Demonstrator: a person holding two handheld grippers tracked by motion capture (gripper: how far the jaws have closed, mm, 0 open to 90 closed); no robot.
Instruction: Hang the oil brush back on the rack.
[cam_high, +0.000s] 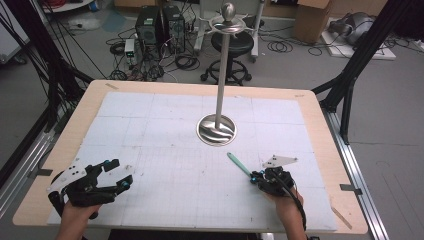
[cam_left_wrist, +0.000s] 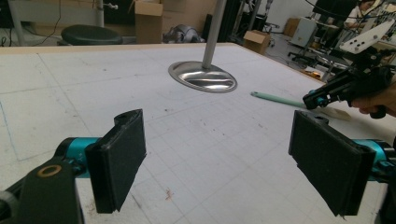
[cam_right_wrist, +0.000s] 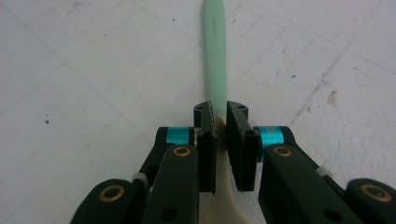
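A slim utensil with a mint-green handle and a cream-coloured end lies low over the white mat. My right gripper is shut on it where green meets cream, and the handle points away from the jaws. In the high view, the utensil slants toward the stand from my right gripper at the near right. My left gripper rests at the near left, open, with nothing between its pads. The left gripper view shows the utensil and the right gripper farther off.
A tall metal stand rises from a round shiny base at the mat's middle, its pole topped by hooked arms and a knob. A white gridded mat covers the wooden table. A stool, boxes and cables lie beyond the far edge.
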